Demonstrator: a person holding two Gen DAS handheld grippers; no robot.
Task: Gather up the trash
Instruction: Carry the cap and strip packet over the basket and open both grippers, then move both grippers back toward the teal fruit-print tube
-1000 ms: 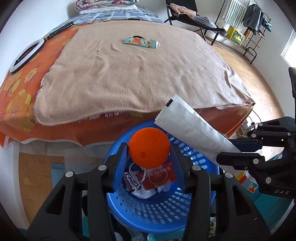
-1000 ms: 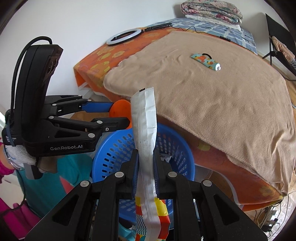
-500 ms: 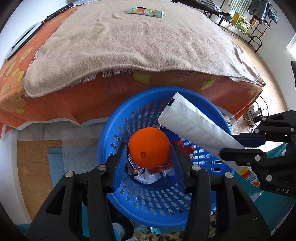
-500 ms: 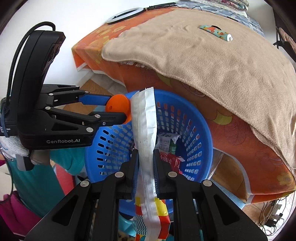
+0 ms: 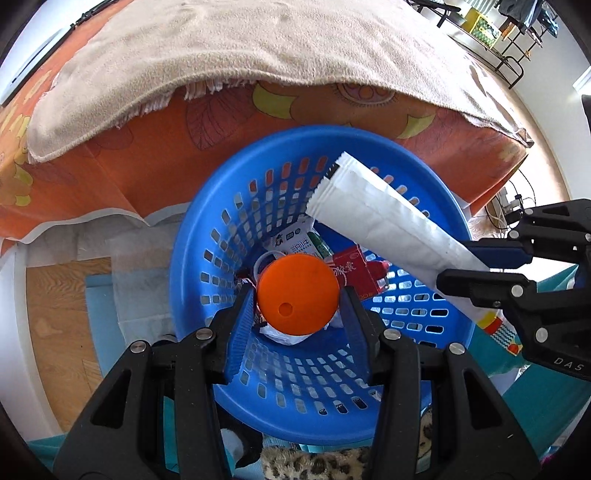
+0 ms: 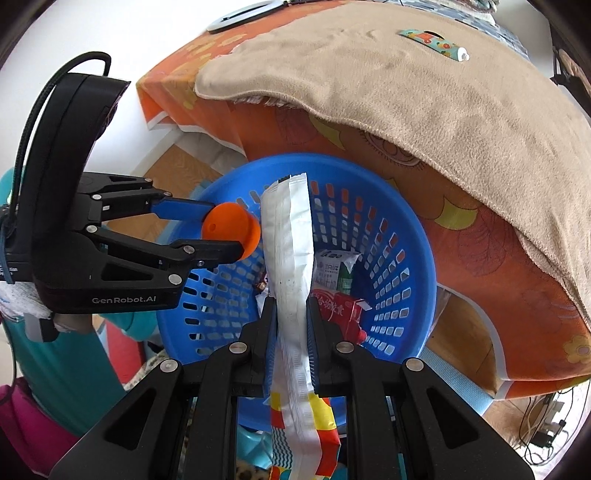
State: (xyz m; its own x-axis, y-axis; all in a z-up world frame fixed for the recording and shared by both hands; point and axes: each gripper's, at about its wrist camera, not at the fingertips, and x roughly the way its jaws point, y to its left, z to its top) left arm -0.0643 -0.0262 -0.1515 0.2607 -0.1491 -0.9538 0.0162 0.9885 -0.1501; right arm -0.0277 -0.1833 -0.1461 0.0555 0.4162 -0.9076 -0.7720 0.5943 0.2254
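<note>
My left gripper [image 5: 297, 301] is shut on an orange ball [image 5: 297, 294] and hangs inside the mouth of the blue laundry-style basket [image 5: 399, 155]. The same left gripper [image 6: 226, 230] and orange ball [image 6: 231, 230] show at the left of the right wrist view, over the blue basket [image 6: 406, 236]. My right gripper [image 6: 291, 308] is shut on a long white snack wrapper [image 6: 290, 243], whose free end reaches over the basket. From the left wrist view, the wrapper [image 5: 384, 225] slants across the basket from the right gripper [image 5: 480, 264]. Wrappers and a red pack [image 5: 356, 269] lie at the bottom.
A bed with an orange sheet [image 5: 147, 147] and beige blanket [image 5: 258, 40] overhangs just behind the basket. A colourful tube [image 6: 436, 43] lies on the blanket and a ring light [image 6: 245, 14] at its far corner. Wooden floor [image 5: 62, 310] lies left of the basket.
Both grippers have sunk toward the basket and tipped further down. The ball and the wrapper's end now hang within the basket's rim. Neither grip has changed.
</note>
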